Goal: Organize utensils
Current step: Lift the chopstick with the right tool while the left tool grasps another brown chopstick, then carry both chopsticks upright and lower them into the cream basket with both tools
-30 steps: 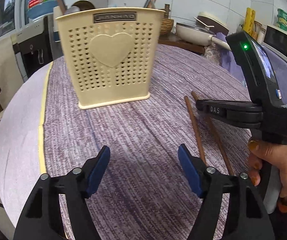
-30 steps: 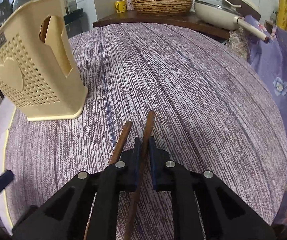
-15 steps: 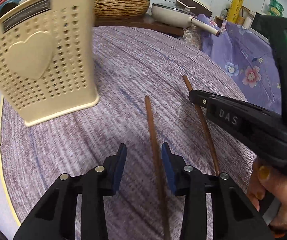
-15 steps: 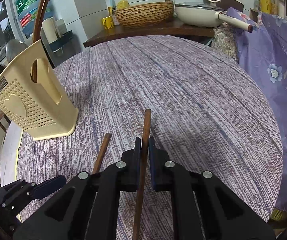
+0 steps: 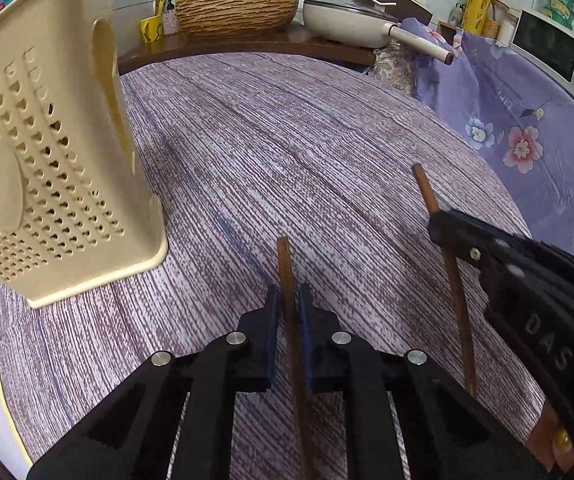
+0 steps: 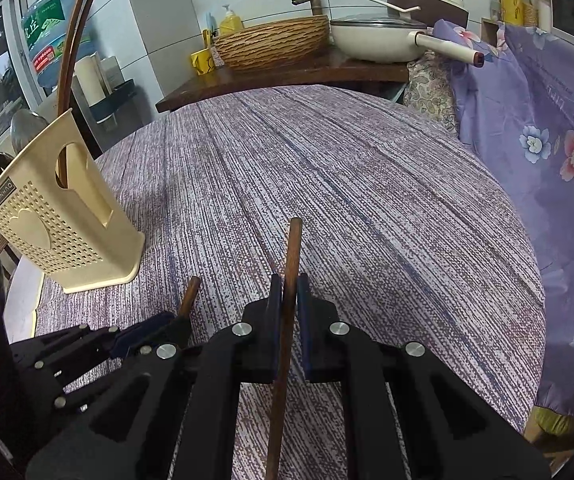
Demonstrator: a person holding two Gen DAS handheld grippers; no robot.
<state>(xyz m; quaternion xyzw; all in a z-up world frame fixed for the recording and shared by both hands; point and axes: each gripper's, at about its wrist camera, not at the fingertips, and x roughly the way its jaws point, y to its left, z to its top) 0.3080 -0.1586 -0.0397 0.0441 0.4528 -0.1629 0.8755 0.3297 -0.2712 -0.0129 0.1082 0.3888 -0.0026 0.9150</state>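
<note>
Two brown wooden chopsticks are held above the striped purple tablecloth (image 5: pixel 287 140). My left gripper (image 5: pixel 287 292) is closing its jaws on one chopstick (image 5: pixel 285 264), with the blue pads pressed against it. My right gripper (image 6: pixel 287 280) is shut on the other chopstick (image 6: pixel 294 244), whose tip sticks out ahead. In the left wrist view the right gripper (image 5: pixel 443 220) is at the right with its chopstick (image 5: pixel 427 192). The cream perforated utensil holder (image 6: pixel 59 224) stands upright at the left with two long brown sticks (image 6: pixel 69 52) in it.
Behind the table a wooden counter carries a wicker basket (image 6: pixel 273 42), a white pan (image 6: pixel 379 38) and a yellow cup. A purple floral cloth (image 6: pixel 547 140) hangs at the right, with a microwave (image 5: pixel 559 52) beyond. A water bottle (image 6: pixel 51 36) stands at the far left.
My left gripper has swung right from in front of the holder, come over the loose chopstick and shut on it. The right gripper has lifted its chopstick a little.
</note>
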